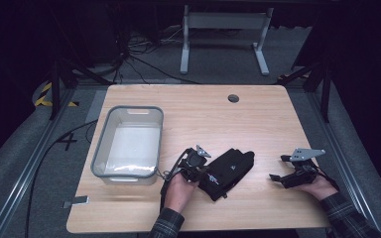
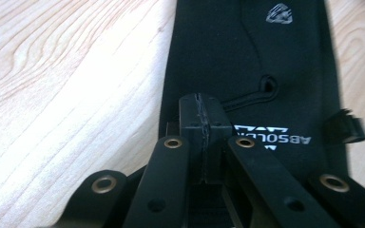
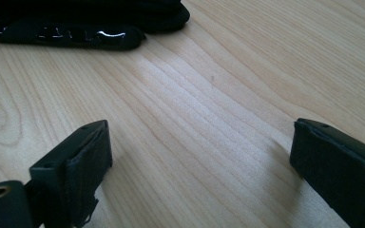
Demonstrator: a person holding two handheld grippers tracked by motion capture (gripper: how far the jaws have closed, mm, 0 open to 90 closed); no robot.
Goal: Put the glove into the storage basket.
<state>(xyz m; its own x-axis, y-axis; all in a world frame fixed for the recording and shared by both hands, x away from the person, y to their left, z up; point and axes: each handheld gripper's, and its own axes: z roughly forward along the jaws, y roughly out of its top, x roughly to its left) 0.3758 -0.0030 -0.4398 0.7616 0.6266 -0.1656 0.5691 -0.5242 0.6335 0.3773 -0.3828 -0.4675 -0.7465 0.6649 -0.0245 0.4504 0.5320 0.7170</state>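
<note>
- Two grippers are held over the table (image 1: 258,109) near its front edge.
- The left gripper (image 2: 202,124) is seen with jaws pressed fully together at the near end of the black pouch (image 1: 228,171), apparently pinching its fabric so it can be dragged.
- The pouch is laid flat between the grey bin (image 1: 129,144) and the right gripper (image 3: 204,166).
- The right gripper is kept wide apart over bare wood, probably in reserve.

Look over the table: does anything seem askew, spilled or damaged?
Nothing stands out. The black pouch lies flat at a slant beside the grey bin, with the left gripper shut at its edge and the right gripper open above bare wood.
</note>
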